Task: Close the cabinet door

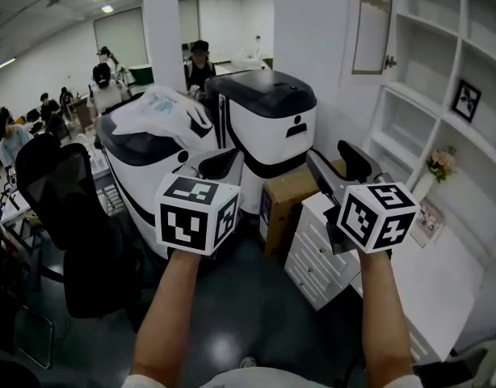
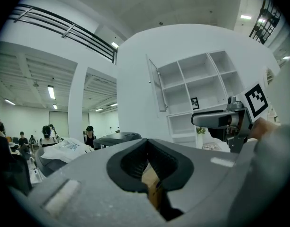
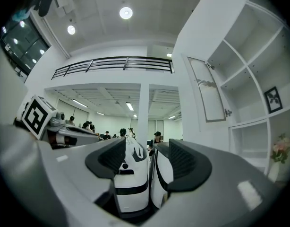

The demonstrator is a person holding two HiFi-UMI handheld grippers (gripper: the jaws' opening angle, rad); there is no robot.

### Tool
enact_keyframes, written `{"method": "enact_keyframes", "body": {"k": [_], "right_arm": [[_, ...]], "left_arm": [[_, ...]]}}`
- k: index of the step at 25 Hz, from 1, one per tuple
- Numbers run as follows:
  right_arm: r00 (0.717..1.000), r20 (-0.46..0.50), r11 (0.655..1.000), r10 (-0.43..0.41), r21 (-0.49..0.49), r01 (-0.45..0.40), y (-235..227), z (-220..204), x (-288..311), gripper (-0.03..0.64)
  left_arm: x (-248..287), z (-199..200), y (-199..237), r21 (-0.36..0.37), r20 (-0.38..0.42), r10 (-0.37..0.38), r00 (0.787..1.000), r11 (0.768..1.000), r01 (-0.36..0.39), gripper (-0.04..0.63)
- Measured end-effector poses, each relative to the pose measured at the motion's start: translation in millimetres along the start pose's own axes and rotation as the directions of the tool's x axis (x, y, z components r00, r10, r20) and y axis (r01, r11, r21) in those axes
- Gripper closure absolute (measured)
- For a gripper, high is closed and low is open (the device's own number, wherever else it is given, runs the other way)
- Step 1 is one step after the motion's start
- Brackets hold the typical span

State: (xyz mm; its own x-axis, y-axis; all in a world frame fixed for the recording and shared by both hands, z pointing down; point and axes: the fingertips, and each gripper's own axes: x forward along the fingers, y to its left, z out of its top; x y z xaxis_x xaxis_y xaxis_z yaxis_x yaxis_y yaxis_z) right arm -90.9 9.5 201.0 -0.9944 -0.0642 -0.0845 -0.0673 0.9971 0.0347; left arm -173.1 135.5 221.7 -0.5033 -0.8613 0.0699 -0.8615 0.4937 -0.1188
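door stood open, up-right ahead | right tool was nearer, jaws apart, empty | left tool was closed, empty

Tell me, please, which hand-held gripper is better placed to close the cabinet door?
Right, probably. The right hand-held gripper is on the side of the open cabinet door, with its jaws apart and empty. The left hand-held gripper is farther from it, jaws together.
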Motion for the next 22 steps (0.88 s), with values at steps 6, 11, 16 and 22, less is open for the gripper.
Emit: {"method": "enact_keyframes", "body": {"k": [6, 11, 16, 22], "right_arm": [[0.999, -0.008, 0.999, -0.043, -0.016, 0.043, -7.7, -5.5, 17.5, 0.335], [0.998, -0.011, 0.998, -0.066, -0.018, 0.065, -15.8, -7.4, 29.9, 0.328], [0.996, -0.003, 0.996, -0.084, -0.023, 0.084, -25.1, -4.8, 37.8, 0.324], [0.995, 0.002, 0.994, -0.104, -0.031, 0.104, -48.0, -8.3, 53.6, 0.321]], "left_arm": [[27.0, -6.9, 10.9, -0.007, 0.007, -0.048, 0.999, 0.999, 0.048, 0.597], [44.0, -9.0, 16.8, -0.012, 0.008, -0.067, 0.998, 0.998, 0.067, 0.595], [58.3, -10.3, 15.8, -0.009, 0.009, -0.086, 0.996, 0.996, 0.086, 0.595], [87.3, -11.7, 16.2, -0.027, 0.022, -0.105, 0.994, 0.994, 0.105, 0.597]]}}
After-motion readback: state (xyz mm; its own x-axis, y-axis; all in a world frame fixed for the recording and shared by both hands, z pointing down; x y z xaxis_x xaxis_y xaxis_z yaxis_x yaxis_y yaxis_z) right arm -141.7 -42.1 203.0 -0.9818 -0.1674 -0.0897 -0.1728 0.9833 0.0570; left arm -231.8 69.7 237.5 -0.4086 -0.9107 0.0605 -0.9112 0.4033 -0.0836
